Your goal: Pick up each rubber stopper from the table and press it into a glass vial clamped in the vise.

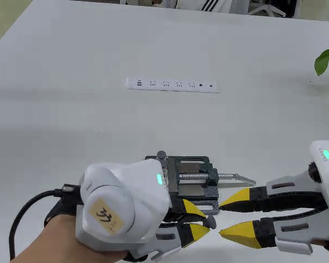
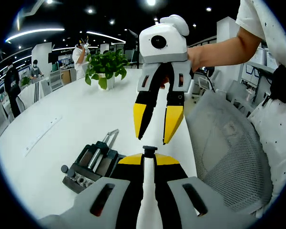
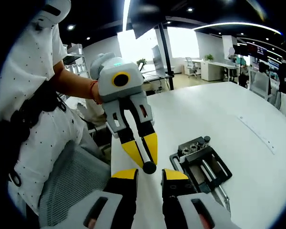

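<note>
Left tool (image 1: 200, 220) sits nearest the camera at bottom left of head view, held in a hand (image 1: 44, 246). Its yellow tips are pressed together on a small dark rubber stopper (image 1: 210, 222), which sticks out just past the tips. In the left gripper view the stopper stands between that tool's own tips, carried by the tool, not lying on the desk (image 1: 71, 120).

Vise (image 1: 194, 176) rests on the desk just behind the left tool's tips, screw rod pointing right. The stopper is near the vise's front edge and apart from it. Both gripper views show a row of small round tops at one end of the vise, too small to tell if they are vials.

Right tool (image 1: 222, 219) comes in from the right with its tips spread and nothing between them, pointing at the stopper. The stopper is just left of the gap between those tips, touching neither. In the right gripper view it is just ahead of the spread jaws, about centred between them.

Farther back on the desk lies a white power strip (image 1: 171, 85). Green plant leaves (image 1: 328, 59) show at the far right edge. A mesh chair back (image 2: 229, 138) stands beside the desk in the left gripper view.
</note>
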A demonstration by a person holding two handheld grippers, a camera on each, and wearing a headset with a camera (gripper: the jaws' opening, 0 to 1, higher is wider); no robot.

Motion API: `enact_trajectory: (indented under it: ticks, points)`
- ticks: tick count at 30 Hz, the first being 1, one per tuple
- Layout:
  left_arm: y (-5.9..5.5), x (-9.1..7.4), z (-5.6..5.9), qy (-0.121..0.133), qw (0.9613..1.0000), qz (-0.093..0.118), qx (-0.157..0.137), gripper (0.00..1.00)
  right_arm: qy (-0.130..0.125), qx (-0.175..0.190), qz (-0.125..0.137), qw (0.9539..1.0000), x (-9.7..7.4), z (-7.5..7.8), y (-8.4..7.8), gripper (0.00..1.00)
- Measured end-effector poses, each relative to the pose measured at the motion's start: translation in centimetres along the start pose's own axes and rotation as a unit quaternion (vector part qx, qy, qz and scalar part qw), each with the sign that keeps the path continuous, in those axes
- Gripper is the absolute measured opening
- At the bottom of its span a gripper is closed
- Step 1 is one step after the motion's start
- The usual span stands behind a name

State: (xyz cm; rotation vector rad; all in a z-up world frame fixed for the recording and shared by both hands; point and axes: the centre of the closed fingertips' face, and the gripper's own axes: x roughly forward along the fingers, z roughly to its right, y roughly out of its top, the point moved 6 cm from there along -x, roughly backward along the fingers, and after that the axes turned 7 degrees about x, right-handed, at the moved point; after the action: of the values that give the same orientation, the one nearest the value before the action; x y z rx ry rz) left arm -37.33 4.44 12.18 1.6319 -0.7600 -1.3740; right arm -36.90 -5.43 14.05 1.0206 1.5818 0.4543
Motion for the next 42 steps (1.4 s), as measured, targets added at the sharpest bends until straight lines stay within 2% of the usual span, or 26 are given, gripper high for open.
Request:
enact_trajectory:
  ticks: [15, 26, 36, 42]
  points:
    - [0.64, -0.54, 0.1, 0.002, 1.0, 0.005, 0.008, 0.04, 0.015, -0.014, -0.008, 0.9998, 0.46, -0.39, 0.68, 0.07]
    - [0.81, -0.68, -0.02, 0.0, 1.0, 0.006, 0.008, 0.04, 0.017, -0.017, -0.008, 0.9997, 0.43, -0.39, 0.86, 0.07]
    - [0.92, -0.73, 0.11, -0.001, 0.9997, -0.003, 0.024, 0.04, 0.018, -0.029, -0.01, 0.9994, 0.34, -0.59, 0.9, 0.05]
    - [1.03, -0.81, 0.09, -0.002, 0.9999, 0.0, 0.017, 0.04, 0.016, -0.039, -0.011, 0.9991, 0.29, -0.67, 1.05, 0.04]
